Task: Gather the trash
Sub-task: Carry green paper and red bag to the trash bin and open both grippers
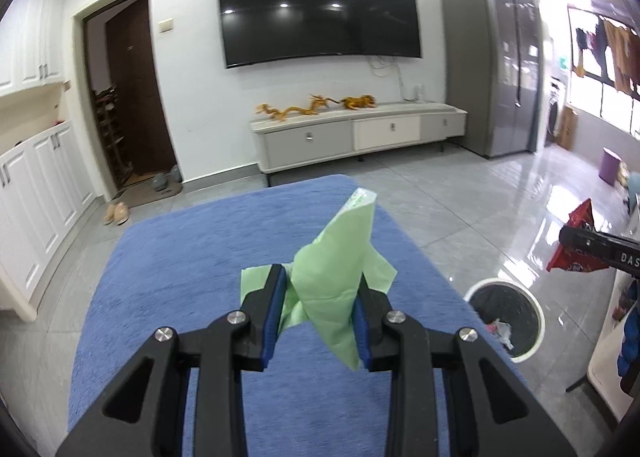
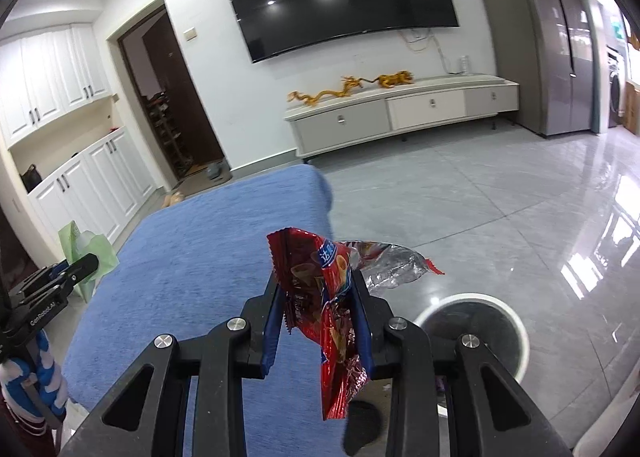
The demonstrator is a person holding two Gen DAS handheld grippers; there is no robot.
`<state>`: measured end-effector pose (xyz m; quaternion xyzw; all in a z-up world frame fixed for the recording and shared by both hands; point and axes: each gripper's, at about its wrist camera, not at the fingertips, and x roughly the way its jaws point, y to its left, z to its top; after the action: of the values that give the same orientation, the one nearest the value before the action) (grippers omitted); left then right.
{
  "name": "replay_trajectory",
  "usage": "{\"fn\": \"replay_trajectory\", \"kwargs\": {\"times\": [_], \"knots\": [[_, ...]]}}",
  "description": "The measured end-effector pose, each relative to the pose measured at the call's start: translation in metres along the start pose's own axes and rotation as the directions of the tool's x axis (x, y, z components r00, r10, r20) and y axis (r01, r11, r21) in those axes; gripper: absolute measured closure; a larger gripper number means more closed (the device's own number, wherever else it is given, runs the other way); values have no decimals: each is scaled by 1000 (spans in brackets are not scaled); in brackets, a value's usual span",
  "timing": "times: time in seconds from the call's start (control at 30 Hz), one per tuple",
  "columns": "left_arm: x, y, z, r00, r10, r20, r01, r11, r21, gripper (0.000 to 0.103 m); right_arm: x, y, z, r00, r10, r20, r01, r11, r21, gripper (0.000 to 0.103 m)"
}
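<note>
My left gripper (image 1: pixel 320 277) is shut on a crumpled light green wrapper (image 1: pixel 340 257), held up over the blue cloth-covered table (image 1: pixel 180 277). My right gripper (image 2: pixel 316 285) is shut on a red snack bag (image 2: pixel 320 297) whose silver inside shows at its torn end. In the left wrist view the right gripper (image 1: pixel 600 247) with the red bag (image 1: pixel 576 257) shows at the far right, above a white-rimmed trash bin (image 1: pixel 506 321) on the floor with some litter in it. In the right wrist view the bin (image 2: pixel 476 333) lies just right of the fingers, and the left gripper (image 2: pixel 86 263) with the green wrapper (image 2: pixel 88 249) is at the far left.
A wall television (image 1: pixel 316 9) hangs above a low grey cabinet (image 1: pixel 360 133) with golden dragon figures. White cupboards (image 1: pixel 36 193) line the left wall beside a dark doorway (image 1: pixel 128 105). A grey fridge (image 1: pixel 496 65) stands at the right. Glossy grey floor tiles (image 2: pixel 500 217) spread beyond the table.
</note>
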<state>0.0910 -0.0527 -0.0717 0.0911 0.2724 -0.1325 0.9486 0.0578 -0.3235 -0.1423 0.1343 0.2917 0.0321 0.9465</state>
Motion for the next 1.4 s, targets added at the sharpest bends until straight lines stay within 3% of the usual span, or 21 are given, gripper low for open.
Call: {"fn": "replay_trajectory", "kwargs": {"times": [0.27,0.7,0.83,1.1,1.4], "knots": [[28,-60,16,997,-74,-35,77,993,94,74,1,-55,-8,998,-68,5,67,995,79,74],[90,-157,25,976,-178,-128,203,954,221,74,23,-131,-30,994,-103,-46,110,973,202,74],[109,-186,25,964,-206,-169,243,938,246,74,29,-152,-39,992,-109,-66,122,962,243,74],[153,-242,16,924,-264,-277,339,901,273,73,35,-192,-54,987,-127,-98,152,935,319,74],[192,-290,5,901,-262,-346,369,882,294,73,48,-211,-63,985,-124,-124,160,922,352,73]]}}
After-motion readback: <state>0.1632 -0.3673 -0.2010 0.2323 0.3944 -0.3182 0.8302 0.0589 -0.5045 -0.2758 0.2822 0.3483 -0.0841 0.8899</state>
